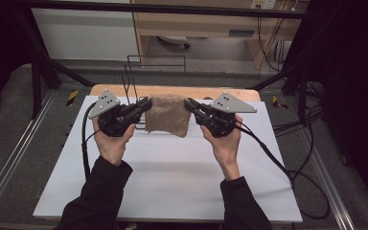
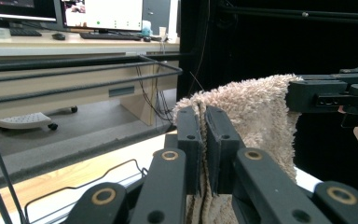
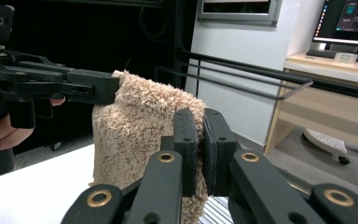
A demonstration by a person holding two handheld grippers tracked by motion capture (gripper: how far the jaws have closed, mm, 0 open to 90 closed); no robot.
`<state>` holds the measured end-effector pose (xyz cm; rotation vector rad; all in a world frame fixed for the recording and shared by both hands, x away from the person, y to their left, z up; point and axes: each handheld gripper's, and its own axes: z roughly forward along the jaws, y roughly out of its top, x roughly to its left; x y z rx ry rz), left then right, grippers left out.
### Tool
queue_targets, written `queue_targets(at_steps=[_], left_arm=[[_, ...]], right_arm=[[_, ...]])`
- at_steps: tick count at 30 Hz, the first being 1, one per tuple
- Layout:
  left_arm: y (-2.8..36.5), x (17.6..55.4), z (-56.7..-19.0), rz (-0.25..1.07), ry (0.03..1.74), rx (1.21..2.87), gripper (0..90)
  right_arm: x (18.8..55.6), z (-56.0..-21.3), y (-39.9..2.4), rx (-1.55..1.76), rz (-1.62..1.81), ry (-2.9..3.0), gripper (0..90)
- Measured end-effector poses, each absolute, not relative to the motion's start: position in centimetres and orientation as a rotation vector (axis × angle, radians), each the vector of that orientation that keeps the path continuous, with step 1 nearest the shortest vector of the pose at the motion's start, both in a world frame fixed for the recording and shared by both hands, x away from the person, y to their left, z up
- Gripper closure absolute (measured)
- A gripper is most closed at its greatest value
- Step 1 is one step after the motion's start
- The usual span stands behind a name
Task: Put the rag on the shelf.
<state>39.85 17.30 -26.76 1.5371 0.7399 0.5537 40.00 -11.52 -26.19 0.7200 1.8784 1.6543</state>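
Fingers [image 2: 189,140] of the left gripper [image 1: 143,105] clamp one top corner of the beige towel [image 1: 167,115], the right gripper [image 1: 190,104] pinches the other; it hangs between them above the white surface [image 1: 172,177], in front of a wire rack [image 1: 132,72].
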Motion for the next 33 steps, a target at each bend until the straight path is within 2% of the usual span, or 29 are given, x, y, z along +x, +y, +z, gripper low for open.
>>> queue_targets(at_steps=[33], left_arm=[[18.8,42.6,-22.1,0.639,0.756,1.43,84.7]], right_arm=[[43.4,-20.7,-8.9,0.687,1.667,1.785,85.5]])
